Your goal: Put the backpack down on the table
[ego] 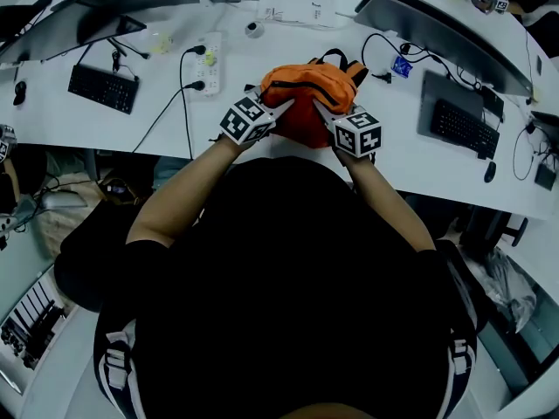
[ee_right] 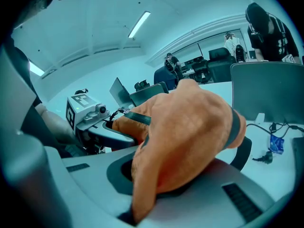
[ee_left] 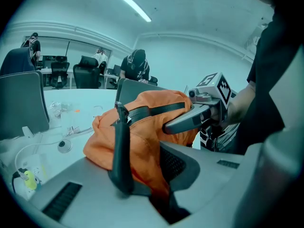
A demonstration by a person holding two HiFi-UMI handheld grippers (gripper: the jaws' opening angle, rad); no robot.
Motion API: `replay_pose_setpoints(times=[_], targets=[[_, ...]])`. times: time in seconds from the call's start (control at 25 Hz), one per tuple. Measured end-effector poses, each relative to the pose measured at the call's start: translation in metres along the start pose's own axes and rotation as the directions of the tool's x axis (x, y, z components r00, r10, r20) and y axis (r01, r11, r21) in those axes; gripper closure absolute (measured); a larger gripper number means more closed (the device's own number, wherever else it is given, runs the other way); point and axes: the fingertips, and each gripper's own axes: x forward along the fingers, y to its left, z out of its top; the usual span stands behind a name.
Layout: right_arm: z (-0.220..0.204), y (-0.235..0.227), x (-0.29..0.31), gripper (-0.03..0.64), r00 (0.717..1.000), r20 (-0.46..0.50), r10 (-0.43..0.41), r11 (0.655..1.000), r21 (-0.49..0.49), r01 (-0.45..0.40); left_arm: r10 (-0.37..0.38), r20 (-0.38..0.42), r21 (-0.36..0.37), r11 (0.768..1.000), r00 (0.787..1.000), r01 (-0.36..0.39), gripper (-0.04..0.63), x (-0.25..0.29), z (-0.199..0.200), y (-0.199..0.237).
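Note:
An orange backpack (ego: 307, 94) with black straps is over the white table (ego: 105, 129), straight in front of the person. My left gripper (ego: 281, 109) is shut on its left side and my right gripper (ego: 325, 112) on its right side. In the left gripper view the jaws (ee_left: 159, 198) pinch a fold of the orange fabric (ee_left: 142, 132), and the right gripper (ee_left: 190, 120) shows beyond the bag. In the right gripper view the jaws (ee_right: 135, 208) clamp the bulging fabric (ee_right: 190, 137). The bag's underside is hidden, so I cannot tell whether it touches the table.
A power strip (ego: 208, 64) with plugged cables lies left of the bag. Keyboards (ego: 103, 88) (ego: 463, 127) and monitors (ego: 131, 3) (ego: 445, 33) flank it. A mouse (ego: 490, 171) sits near the right front edge. Small clutter (ego: 297, 7) lies behind. People sit at far desks (ee_left: 135, 68).

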Motion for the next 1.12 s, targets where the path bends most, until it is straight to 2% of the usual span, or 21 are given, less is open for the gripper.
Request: replay_pose_setpoints(times=[0.72, 1.12], targets=[[-0.008, -0.035, 0.028, 0.588, 0.999, -0.031, 0.009, 1.0, 0.024, -0.009, -0.002, -0.048, -0.068, 0.998, 0.999, -0.002, 0.554, 0.026, -0.013, 0.027], [-0.012, -0.049, 0.042, 0.586, 0.999, -0.053, -0.009, 0.999, 0.035, 0.011, 0.009, -0.068, -0.064, 0.998, 0.998, -0.014, 0.554, 0.038, -0.021, 0.042]])
